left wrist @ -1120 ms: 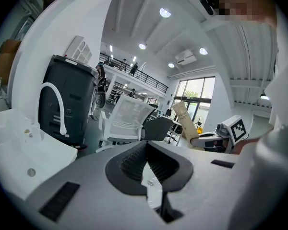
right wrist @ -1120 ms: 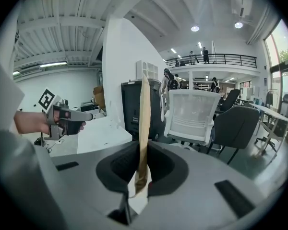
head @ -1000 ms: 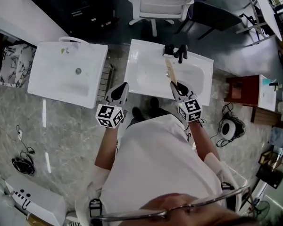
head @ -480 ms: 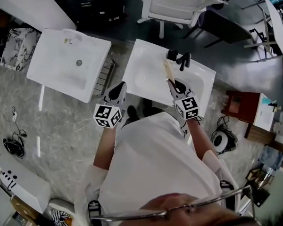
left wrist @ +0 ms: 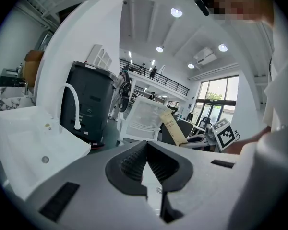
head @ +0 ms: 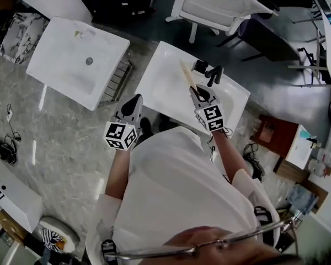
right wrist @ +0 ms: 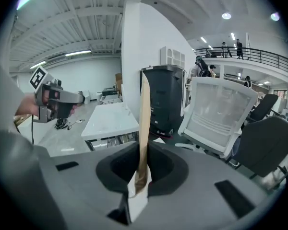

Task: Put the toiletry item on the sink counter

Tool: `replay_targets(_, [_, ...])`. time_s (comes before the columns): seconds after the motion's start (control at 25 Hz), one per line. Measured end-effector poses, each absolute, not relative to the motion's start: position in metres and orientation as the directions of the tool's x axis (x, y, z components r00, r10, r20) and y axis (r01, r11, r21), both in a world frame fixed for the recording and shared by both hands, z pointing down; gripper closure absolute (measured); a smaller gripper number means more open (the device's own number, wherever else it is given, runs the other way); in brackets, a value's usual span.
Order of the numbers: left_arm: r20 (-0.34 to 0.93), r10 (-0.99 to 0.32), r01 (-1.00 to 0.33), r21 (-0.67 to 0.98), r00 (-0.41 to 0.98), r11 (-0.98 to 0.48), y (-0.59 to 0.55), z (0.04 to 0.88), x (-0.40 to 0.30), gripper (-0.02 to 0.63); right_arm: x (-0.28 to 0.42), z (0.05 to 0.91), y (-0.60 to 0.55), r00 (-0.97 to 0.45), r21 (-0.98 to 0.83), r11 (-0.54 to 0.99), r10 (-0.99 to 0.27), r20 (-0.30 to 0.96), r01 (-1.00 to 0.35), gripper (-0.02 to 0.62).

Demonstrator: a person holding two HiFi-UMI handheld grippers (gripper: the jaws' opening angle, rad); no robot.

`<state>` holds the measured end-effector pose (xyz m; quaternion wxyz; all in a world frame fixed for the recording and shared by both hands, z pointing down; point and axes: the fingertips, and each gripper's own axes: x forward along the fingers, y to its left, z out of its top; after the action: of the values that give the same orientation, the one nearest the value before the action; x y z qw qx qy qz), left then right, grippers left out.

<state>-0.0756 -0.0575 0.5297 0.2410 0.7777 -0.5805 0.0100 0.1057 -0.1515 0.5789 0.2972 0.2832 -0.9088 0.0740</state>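
Two sinks: left sink [head: 71, 65], right sink [head: 163, 90]. Two grippers: left gripper [head: 134, 98], right gripper [head: 197, 94]. One tan box [head: 186, 73]. One white chair [head: 220, 4]. One black faucet [head: 212, 76].

We have moved our right hand-held gripper [head: 197, 95] further over the white sink [head: 161, 87]. Its long thin tan box [head: 187, 75] now leans left, away from the black tap [head: 212, 74].

The toiletry packet [left wrist: 174, 128] bears print too small to read.

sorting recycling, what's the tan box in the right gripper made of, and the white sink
Tan box: likely kraft cardboard, matte; flat brown faces, thin edge, printed lettering. Sink: glazed ceramic or cast resin, smooth even white; which, cannot tell.
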Motion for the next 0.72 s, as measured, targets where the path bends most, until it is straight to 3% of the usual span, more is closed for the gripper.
replay_targets(0.72, [0.343, -0.906, -0.922, 0.371, 0.249, -0.113, -0.068, 0.549, -0.069, 0.601, 0.079, 0.65, -0.202, -0.63, 0.126, 0.925, -0.338, 0.699, -0.358, 0.554])
